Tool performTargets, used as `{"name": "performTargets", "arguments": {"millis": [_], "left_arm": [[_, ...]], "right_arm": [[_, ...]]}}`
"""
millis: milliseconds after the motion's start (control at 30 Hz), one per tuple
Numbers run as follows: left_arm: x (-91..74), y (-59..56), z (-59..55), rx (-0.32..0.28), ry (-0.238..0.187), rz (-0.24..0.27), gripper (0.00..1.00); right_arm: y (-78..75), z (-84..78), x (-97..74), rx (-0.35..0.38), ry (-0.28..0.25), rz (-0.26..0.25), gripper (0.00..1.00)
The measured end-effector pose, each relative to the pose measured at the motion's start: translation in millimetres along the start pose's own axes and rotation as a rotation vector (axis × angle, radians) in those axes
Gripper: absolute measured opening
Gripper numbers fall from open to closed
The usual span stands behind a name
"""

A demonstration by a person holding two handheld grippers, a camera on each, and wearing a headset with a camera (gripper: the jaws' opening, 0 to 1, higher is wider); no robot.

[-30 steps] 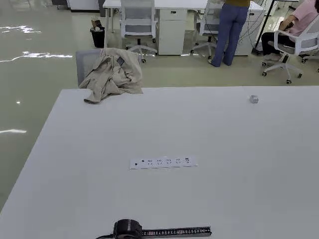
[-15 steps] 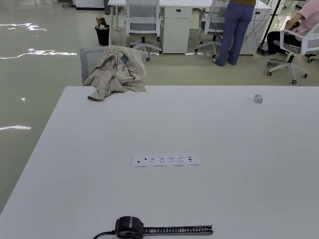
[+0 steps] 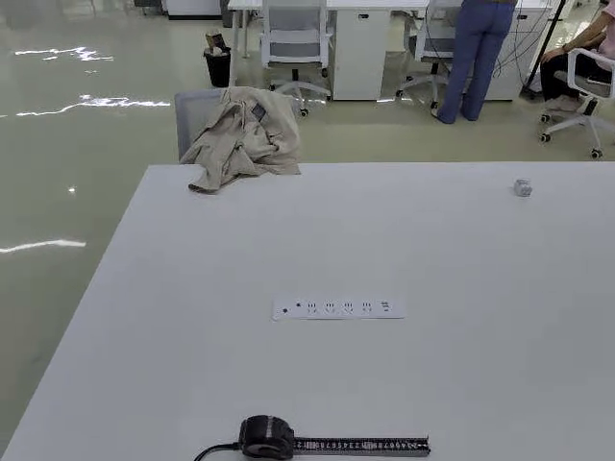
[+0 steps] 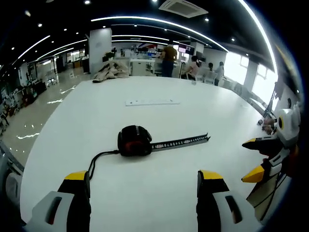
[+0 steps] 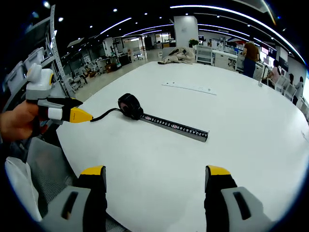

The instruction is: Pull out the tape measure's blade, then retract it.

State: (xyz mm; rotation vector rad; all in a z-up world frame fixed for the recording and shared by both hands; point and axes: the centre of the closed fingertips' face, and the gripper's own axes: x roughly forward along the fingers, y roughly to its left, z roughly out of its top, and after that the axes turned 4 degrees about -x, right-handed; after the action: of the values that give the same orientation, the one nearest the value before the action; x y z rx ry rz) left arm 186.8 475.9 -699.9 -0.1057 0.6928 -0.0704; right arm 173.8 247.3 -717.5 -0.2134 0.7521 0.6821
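At the far left of the head view we see a glossy pale floor (image 3: 67, 144) that mirrors the ceiling lights. Next to it begins the white tabletop (image 3: 192, 288), wide, smooth and matte. At its far left corner a beige jacket (image 3: 245, 134) is draped over a grey chair (image 3: 195, 110), and a dark bin (image 3: 217, 65) stands behind that.

The tape measure (image 3: 266, 437) lies at the near edge of the tabletop, somewhat left of the middle. It has a black case with a thin black cord (image 3: 216, 449) trailing off to its left. Its blade (image 3: 360, 446) is drawn out and lies flat on the surface, running rightward from the case. Farther in, a white power strip (image 3: 338, 308) lies roughly parallel with the blade and well apart from it. Toward the far right sits a small grey object (image 3: 522, 187), too small for us to identify. Beyond the tabletop are white desks (image 3: 360, 48) and office chairs (image 3: 293, 43), a standing person (image 3: 478, 53) in blue trousers, and a seated person (image 3: 565, 69) at the right edge.

The left claw (image 4: 143, 180) hovers at the near side of the tabletop with its jaws spread wide, holding nothing, and the tape measure lies ahead of it, untouched. The right claw (image 5: 155, 173) is likewise wide apart and empty, with the blade lying crosswise ahead of it.
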Motion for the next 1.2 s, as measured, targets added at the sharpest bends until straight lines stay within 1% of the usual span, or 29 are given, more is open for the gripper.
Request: {"name": "performTargets", "arguments": {"millis": [100,233,333,467,567,667,733,833,1000,1067,1200], "left_arm": [[8.6,-1.3,4.4,0.015,-0.006,0.010,0.89],[18.7,-3.5,6.6,0.002,-0.001,0.014,0.89],[25.5,-4.8,9.7,-0.004,-0.004,0.021,0.88],[33.6,-3.3,8.6,-0.024,0.007,0.029,0.88],[39.5,-2.8,9.2,-0.035,0.001,0.031,0.88],[46.0,-2.4,9.7,-0.043,0.006,0.036,0.87],[49.4,-2.5,10.6,-0.058,0.003,0.036,0.87],[54.6,-2.6,11.7,-0.063,0.005,0.043,0.87],[62.0,-3.0,13.1,-0.073,0.001,0.047,0.87],[64.2,-3.0,12.9,-0.068,0.006,0.053,0.87],[71.1,-2.1,12.7,-0.081,0.008,0.056,0.86]], "right_arm": [[-2.4,-0.5,4.5,-0.017,0.009,0.006,0.86],[-8.1,2.6,6.8,-0.021,0.007,0.003,0.85],[-12.4,4.3,9.6,-0.038,0.011,0.003,0.84],[-16.9,4.3,13.2,-0.053,0.017,0.008,0.83],[-20.8,5.1,16.7,-0.055,0.020,0.013,0.81],[-23.3,6.7,21.5,-0.081,0.027,0.025,0.81],[-25.2,8.8,23.1,-0.088,0.029,0.031,0.81],[-31.2,10.5,27.6,-0.106,0.034,0.037,0.80],[-36.3,13.6,33.1,-0.128,0.038,0.052,0.79],[-39.0,14.0,34.8,-0.138,0.040,0.052,0.78],[-46.1,15.3,38.3,-0.162,0.049,0.052,0.78]]}}
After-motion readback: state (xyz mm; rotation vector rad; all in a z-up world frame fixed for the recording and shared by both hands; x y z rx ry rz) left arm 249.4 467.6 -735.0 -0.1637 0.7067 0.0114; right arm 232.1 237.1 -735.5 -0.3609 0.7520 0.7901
